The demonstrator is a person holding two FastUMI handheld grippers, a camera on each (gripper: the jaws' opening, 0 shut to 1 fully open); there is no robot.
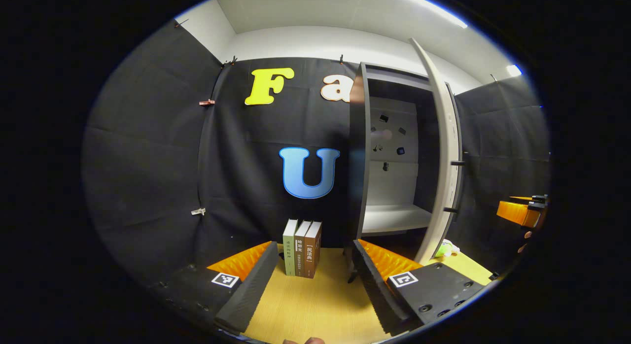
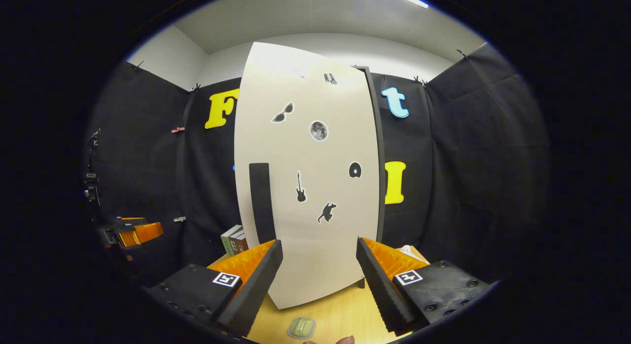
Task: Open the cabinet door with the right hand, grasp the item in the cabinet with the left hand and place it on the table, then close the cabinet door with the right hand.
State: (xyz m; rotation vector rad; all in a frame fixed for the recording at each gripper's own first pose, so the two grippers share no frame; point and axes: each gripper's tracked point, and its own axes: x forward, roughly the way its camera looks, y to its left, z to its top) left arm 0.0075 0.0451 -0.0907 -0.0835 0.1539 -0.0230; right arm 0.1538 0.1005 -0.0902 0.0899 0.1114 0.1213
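The tall dark cabinet stands open, its pale door swung out towards me, and the white shelf inside lies bare. A small green item rests on the table by the door's lower edge. My left gripper is open over the table, aimed at three upright books. In the right gripper view, the door faces me with stickers and a black handle. My right gripper is open just in front of it, holding nothing. The green item lies below it.
The wooden table carries the books left of the cabinet. The right gripper shows far right in the left gripper view, and the left gripper far left in the right gripper view. Black cloth walls surround the booth.
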